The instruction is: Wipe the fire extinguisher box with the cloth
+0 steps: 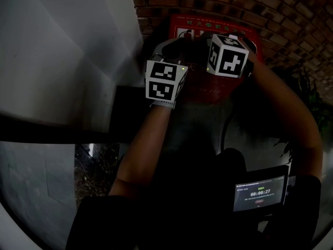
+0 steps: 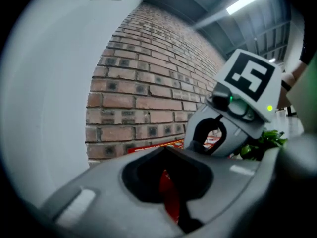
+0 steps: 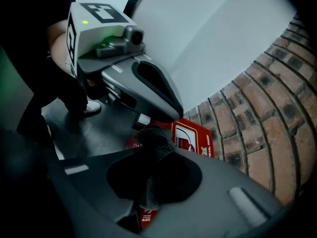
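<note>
The red fire extinguisher box stands at the foot of a brick wall; both grippers hang close together over its top. My right gripper is shut on a dark grey cloth, which bunches up between the jaws just above the box's red printed face. My left gripper is shut with nothing in it; a strip of the red box shows through the slit between its jaws. In the head view the left gripper sits left of the right gripper, and the jaw tips are mostly hidden by the marker cubes.
A pale wall or pillar rises at the left of the box. Green plant leaves grow to the right. A small timer screen hangs at my chest. The light is dim. A person's shoe stands on the grey floor.
</note>
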Tool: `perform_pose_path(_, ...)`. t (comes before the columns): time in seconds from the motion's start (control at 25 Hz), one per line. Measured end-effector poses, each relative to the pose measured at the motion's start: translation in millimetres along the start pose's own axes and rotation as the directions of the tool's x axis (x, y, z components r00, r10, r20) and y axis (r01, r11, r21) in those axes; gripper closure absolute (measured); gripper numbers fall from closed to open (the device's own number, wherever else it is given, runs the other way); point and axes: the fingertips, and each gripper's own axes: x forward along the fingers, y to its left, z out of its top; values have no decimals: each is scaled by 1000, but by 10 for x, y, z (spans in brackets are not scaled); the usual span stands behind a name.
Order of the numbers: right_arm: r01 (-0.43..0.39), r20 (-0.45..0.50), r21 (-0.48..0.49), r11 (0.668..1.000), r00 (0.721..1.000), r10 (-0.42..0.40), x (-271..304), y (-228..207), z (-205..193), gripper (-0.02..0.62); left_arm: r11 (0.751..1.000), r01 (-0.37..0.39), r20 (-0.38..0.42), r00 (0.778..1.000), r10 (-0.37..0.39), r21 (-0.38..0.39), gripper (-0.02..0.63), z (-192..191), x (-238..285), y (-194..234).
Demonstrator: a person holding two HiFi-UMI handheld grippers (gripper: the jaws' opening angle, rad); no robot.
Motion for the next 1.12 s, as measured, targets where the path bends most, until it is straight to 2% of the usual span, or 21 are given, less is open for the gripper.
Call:
perform_pose_path(0.16, -5, 31, 3, 1000, 1000, 5, -29, 81, -3, 563, 1000, 2, -5, 1000, -2, -5, 604, -49, 96, -2)
perform_pose_path(0.36, 129, 34, 37, 991, 991, -130, -124, -307, -208, 561, 1000, 2, -2, 1000, -2, -4, 604, -33, 86, -16)
perform_pose_path(0.56, 248, -75, 87, 965, 967, -242, -20, -964, -679, 561, 1000, 14, -13, 1000, -14, 3, 604, -40, 67, -39)
perform_pose_path(0.72, 305, -169, 25, 952, 940, -296, 129, -1323, -924, 561, 998, 20, -28, 999, -19, 56, 604, -92, 115, -81)
perform_pose_path(0.84, 302, -196, 10, 953, 935, -294, 236, -1385, -978, 561, 997, 33, -42, 999, -30, 73, 604, -118, 122, -138)
perform_pose_path(1.12, 224, -191, 8, 975, 957, -218, 266, -1134, -903, 561, 997, 56, -54, 997, -53, 47, 604, -150, 119, -157)
